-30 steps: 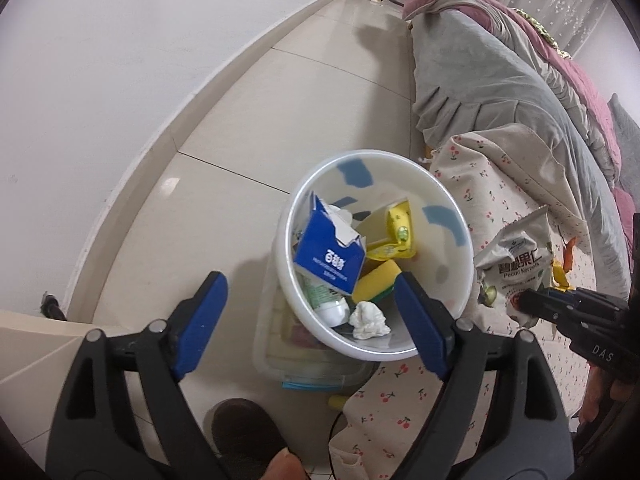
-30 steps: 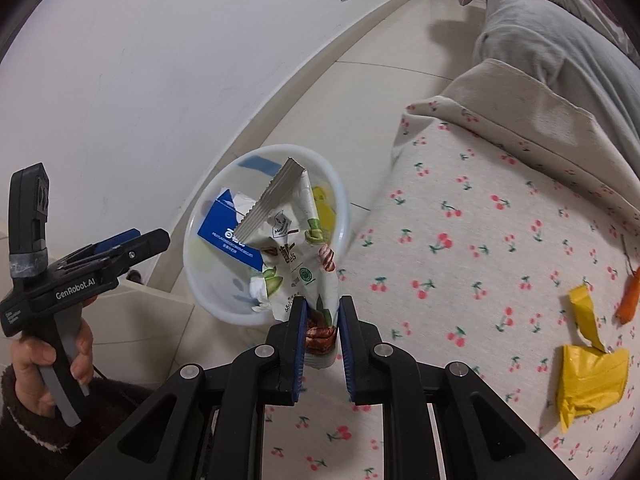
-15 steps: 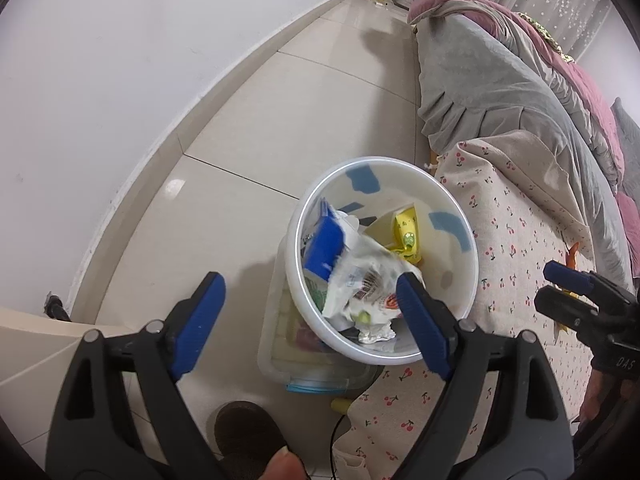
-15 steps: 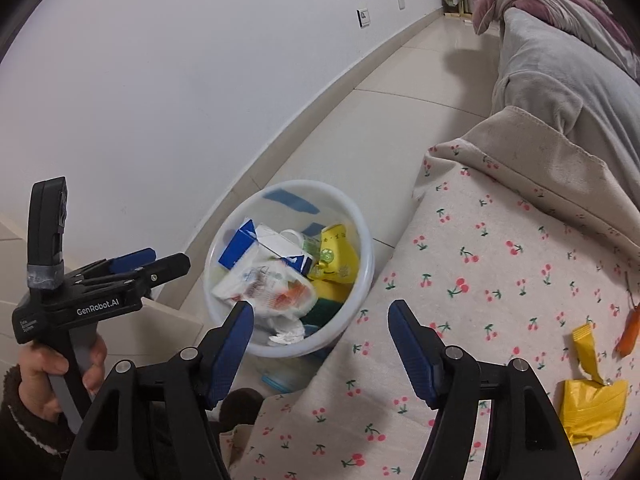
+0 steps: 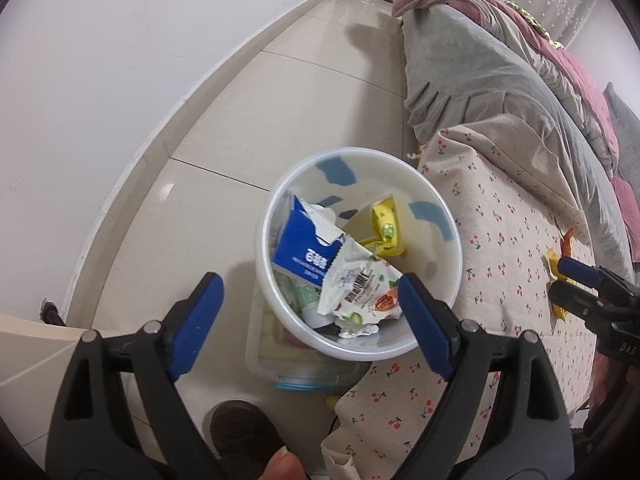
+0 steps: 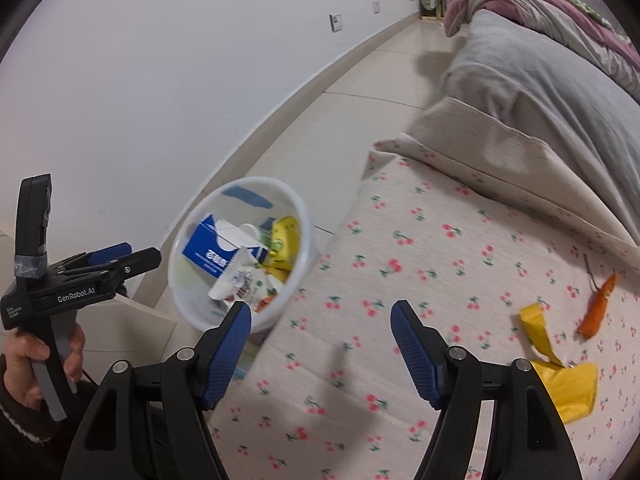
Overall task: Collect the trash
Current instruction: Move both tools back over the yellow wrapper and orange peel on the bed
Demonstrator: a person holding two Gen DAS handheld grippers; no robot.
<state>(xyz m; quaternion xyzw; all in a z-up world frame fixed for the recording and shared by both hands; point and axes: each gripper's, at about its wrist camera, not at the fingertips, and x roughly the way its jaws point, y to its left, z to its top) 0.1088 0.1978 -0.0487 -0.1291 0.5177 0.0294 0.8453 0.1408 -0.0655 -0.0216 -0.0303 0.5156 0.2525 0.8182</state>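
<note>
A white plastic bin (image 5: 448, 280) stands on the floor beside the bed; it also shows in the right wrist view (image 6: 304, 216). Inside lie a blue carton (image 5: 298, 246), a yellow wrapper (image 5: 386, 226) and a white snack bag (image 5: 356, 292) on top. My left gripper (image 5: 312, 322) is open and empty, just in front of the bin. My right gripper (image 6: 320, 342) is open and empty above the cherry-print bedcover (image 6: 400, 280). A yellow wrapper (image 6: 560, 376) and an orange scrap (image 6: 598, 312) lie on the cover to its right.
A white wall (image 5: 100, 80) and tiled floor (image 5: 312, 92) run along the left. A grey blanket (image 5: 500, 92) and pink quilt (image 5: 568, 60) cover the far bed. A clear lidded box (image 5: 280, 364) sits under the bin. A dark slipper (image 5: 240, 428) is near the bottom.
My right gripper opened and let the snack bag fall into the bin, then drew back to the right over the bedcover. My left gripper stayed open and nearly still.
</note>
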